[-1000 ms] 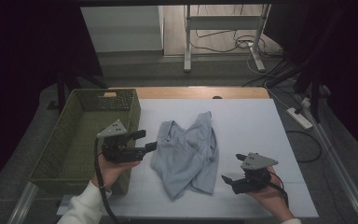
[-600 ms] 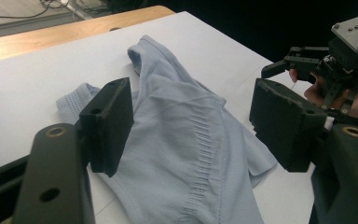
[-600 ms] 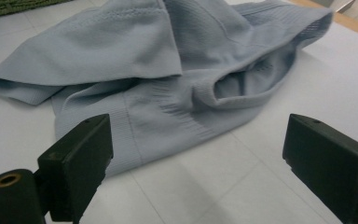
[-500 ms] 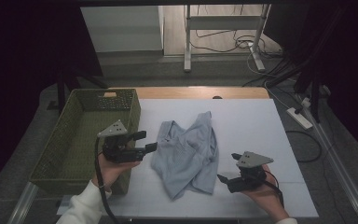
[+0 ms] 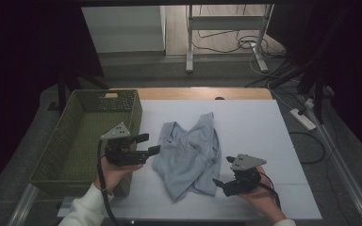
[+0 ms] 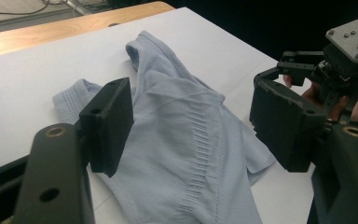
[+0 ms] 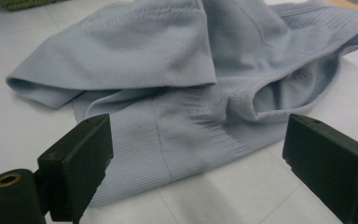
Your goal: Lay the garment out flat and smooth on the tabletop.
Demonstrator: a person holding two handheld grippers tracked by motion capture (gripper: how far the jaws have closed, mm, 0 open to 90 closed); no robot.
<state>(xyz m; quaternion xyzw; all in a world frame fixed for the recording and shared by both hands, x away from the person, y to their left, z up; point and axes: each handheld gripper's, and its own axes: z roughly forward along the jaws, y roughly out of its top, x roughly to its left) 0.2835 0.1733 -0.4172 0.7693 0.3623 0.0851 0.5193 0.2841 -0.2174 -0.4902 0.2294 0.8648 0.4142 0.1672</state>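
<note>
A crumpled light blue knit garment (image 5: 191, 155) lies on the white table top (image 5: 254, 122). My left gripper (image 5: 148, 144) hovers at the garment's left edge, open, with the cloth (image 6: 186, 140) seen between its jaws. My right gripper (image 5: 222, 178) sits low at the garment's lower right edge, open, jaws pointing left at the ribbed hem (image 7: 168, 135). Neither holds anything. The right gripper (image 6: 307, 84) and its hand also appear far off in the left gripper view.
A green woven basket (image 5: 75, 136) stands at the table's left side, right behind my left hand. A wooden strip (image 5: 202, 93) runs along the table's far edge. Cables and a metal stand (image 5: 226, 42) lie on the floor beyond.
My right gripper has slid left and slightly down toward the garment's lower right edge. The left gripper has barely moved.
</note>
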